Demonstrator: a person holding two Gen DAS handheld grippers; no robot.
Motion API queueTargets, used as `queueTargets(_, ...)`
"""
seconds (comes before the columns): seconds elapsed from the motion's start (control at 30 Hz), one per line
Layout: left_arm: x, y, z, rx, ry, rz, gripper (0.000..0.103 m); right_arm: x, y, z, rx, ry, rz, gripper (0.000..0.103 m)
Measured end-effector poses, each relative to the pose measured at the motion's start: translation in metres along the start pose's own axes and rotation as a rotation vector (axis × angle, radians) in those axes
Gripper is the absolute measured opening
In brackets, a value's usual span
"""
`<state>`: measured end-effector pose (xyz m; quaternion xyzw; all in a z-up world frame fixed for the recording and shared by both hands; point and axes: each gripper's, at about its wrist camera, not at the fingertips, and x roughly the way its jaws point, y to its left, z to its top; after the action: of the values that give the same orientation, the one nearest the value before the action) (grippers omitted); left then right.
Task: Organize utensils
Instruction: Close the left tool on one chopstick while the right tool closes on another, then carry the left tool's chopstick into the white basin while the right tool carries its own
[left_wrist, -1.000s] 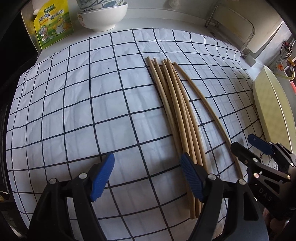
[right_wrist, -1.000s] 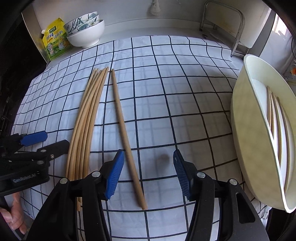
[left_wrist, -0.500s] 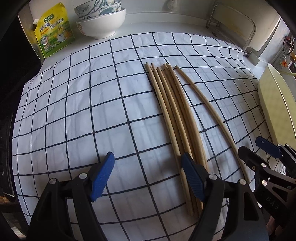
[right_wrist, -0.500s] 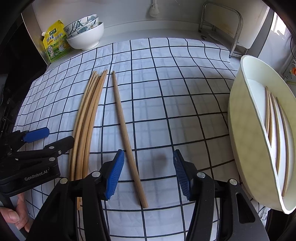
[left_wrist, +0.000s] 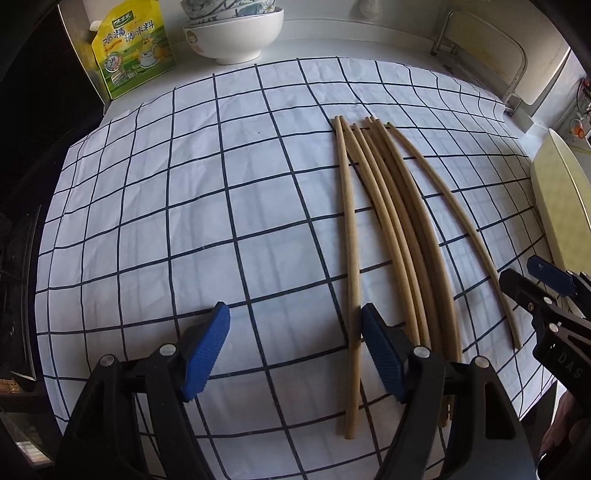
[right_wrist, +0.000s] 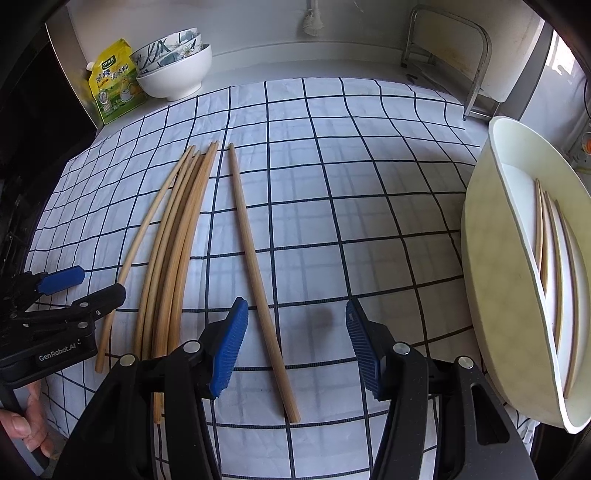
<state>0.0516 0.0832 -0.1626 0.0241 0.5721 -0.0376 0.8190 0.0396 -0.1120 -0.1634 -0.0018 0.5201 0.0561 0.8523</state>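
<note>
Several long wooden chopsticks (left_wrist: 391, 236) lie side by side on a white checked cloth (left_wrist: 184, 206); they also show in the right wrist view (right_wrist: 173, 236). One chopstick (right_wrist: 258, 273) lies apart to their right, between my right gripper's jaws in view. My left gripper (left_wrist: 295, 350) is open and empty; its right fingertip (left_wrist: 376, 350) is at the leftmost chopstick (left_wrist: 351, 240). My right gripper (right_wrist: 295, 343) is open and empty above the cloth. A white oval tray (right_wrist: 498, 266) at the right holds several chopsticks (right_wrist: 554, 266).
Stacked white bowls (right_wrist: 173, 70) and a yellow seasoning pouch (right_wrist: 110, 81) stand at the back left. A metal rack (right_wrist: 450, 55) stands at the back right. The tray's edge (left_wrist: 561, 206) shows at the right of the left wrist view.
The left gripper has shifted right and closer to the bundle; the leftmost chopstick has separated slightly from the others. The right gripper has barely moved.
</note>
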Motion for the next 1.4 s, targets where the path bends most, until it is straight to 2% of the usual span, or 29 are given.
queueTargets(0.37,0.008,-0.017,0.023,0.013,-0.038,-0.008,0.07,0.015,0.012,0.009,-0.089,-0.007,-0.038,0.053)
queueTargets(0.47,0.007,-0.02,0.023,0.028,-0.051,-0.006,0.061,0.019,0.016,0.008,-0.114,-0.015,-0.041,0.052)
queueTargets(0.53,0.006,-0.02,0.023,0.028,-0.055,-0.007,0.051,0.02,0.019,0.008,-0.121,-0.02,-0.029,0.045)
queueTargets(0.57,0.005,-0.019,0.023,0.027,-0.055,-0.008,0.048,0.02,0.02,0.009,-0.125,-0.02,-0.014,0.038)
queueTargets(0.63,0.004,-0.019,0.024,0.026,-0.055,-0.015,0.031,0.02,0.024,0.01,-0.145,-0.018,0.0,0.029)
queueTargets(0.7,0.003,-0.019,0.025,0.03,-0.05,-0.028,0.018,0.02,0.029,0.011,-0.166,-0.013,0.016,0.013)
queueTargets(0.73,0.003,-0.019,0.026,0.031,-0.046,-0.037,0.01,0.02,0.031,0.012,-0.17,-0.011,0.017,0.009)
queueTargets(0.77,0.003,-0.019,0.026,0.031,-0.04,-0.05,0.008,0.021,0.032,0.013,-0.173,-0.008,0.014,0.007)
queueTargets(0.97,0.001,-0.013,0.024,0.018,0.004,-0.106,0.007,0.018,0.022,0.015,-0.086,0.016,0.071,0.006)
queueTargets(1.13,-0.015,-0.01,0.019,0.035,0.017,-0.121,0.007,0.001,0.016,0.017,-0.038,-0.002,0.102,0.006)
queueTargets(1.4,-0.065,-0.024,0.025,0.086,-0.035,-0.138,0.007,-0.044,0.004,0.021,0.012,-0.056,0.158,0.006)
